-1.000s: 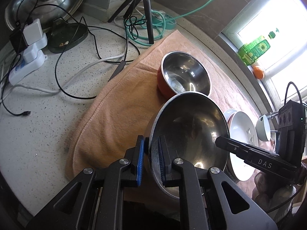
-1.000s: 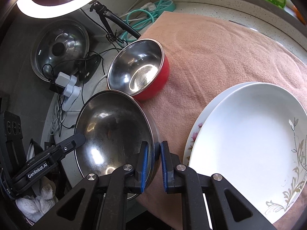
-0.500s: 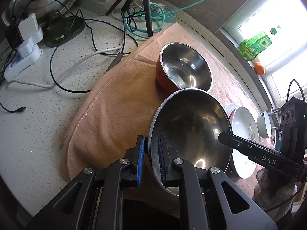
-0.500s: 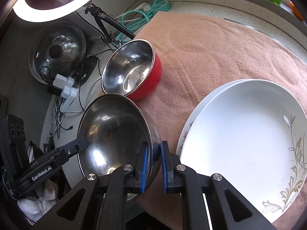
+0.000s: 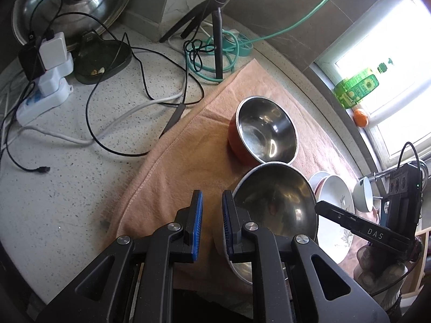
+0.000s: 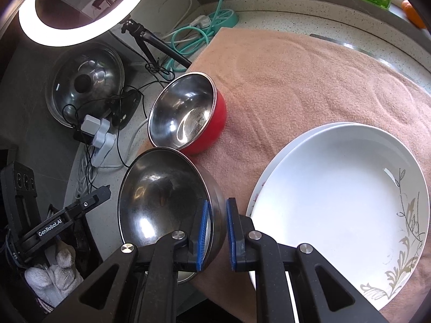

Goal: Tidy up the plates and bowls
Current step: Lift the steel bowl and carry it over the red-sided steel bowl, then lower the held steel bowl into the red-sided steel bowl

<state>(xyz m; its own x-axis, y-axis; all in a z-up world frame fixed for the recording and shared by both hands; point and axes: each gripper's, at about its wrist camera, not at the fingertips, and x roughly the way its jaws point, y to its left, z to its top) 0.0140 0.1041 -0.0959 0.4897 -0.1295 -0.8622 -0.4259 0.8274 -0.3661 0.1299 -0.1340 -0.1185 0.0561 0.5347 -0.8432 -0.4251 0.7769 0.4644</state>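
Observation:
A large steel bowl (image 6: 161, 202) hangs over the front edge of the pink towel (image 6: 296, 80). My right gripper (image 6: 217, 231) is shut on its right rim. In the left wrist view the same steel bowl (image 5: 274, 207) lies just right of my left gripper (image 5: 212, 223), whose jaws are nearly together with only the towel (image 5: 188, 161) showing between them. A red bowl with a steel inside (image 6: 183, 113) stands upright behind the steel one. Two stacked white plates (image 6: 336, 202) lie on the towel to the right.
Black and white cables, a power strip (image 5: 40, 99) and a tripod (image 5: 218, 27) crowd the speckled counter left of the towel. A pot lid (image 6: 83, 86) leans at the back left under a ring light (image 6: 75, 8). A green bottle (image 5: 355, 88) stands on the window sill.
My left gripper has come off the steel bowl's rim and shifted left; the rim was between its fingers before. The right gripper keeps its grip, and the bowl has hardly moved.

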